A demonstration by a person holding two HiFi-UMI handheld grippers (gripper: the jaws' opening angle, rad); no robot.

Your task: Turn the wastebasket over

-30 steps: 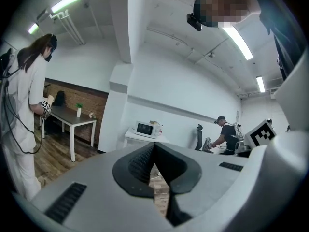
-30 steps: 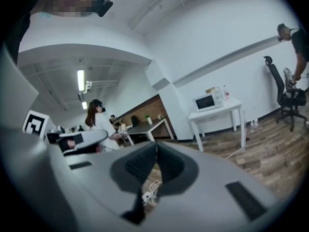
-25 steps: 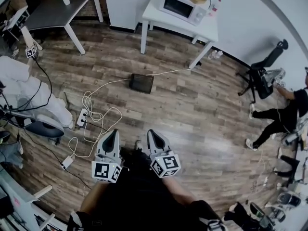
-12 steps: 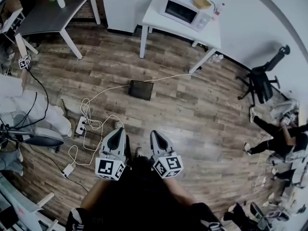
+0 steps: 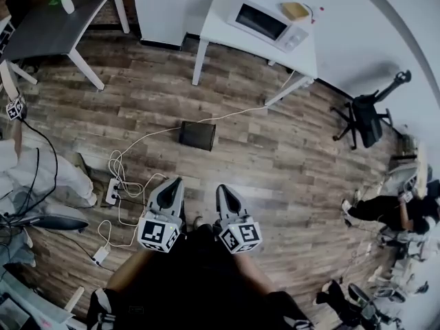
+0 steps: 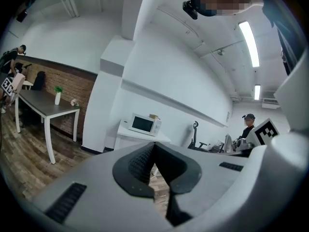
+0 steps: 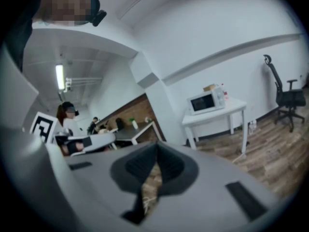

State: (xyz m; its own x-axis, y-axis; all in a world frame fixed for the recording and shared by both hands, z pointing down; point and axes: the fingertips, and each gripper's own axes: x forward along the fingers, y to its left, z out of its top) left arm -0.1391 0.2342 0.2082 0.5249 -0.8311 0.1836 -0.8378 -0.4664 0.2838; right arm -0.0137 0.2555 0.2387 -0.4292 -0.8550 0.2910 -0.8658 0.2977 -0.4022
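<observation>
The wastebasket (image 5: pixel 197 135), a dark mesh bin, sits on the wooden floor in the head view, ahead of both grippers and apart from them. My left gripper (image 5: pixel 170 186) and right gripper (image 5: pixel 226 192) are held side by side, pointing toward the bin, both shut with nothing between their jaws. In the left gripper view the left gripper (image 6: pixel 153 147) shows its tips meeting. The right gripper (image 7: pixel 157 147) looks the same in the right gripper view. The bin is hidden behind the jaws in both gripper views.
A white cable runs past the bin to a power strip (image 5: pixel 112 190) with looped cords at the left. A white table (image 5: pixel 234 36) bearing a microwave (image 5: pixel 265 21) stands beyond, a grey table (image 5: pixel 51 29) far left, an office chair (image 5: pixel 362 117) right. People sit at both sides.
Both grippers have advanced across the floor toward the wastebasket, which now lies nearer to them. Their jaws have stayed shut. The person at the right has shifted.
</observation>
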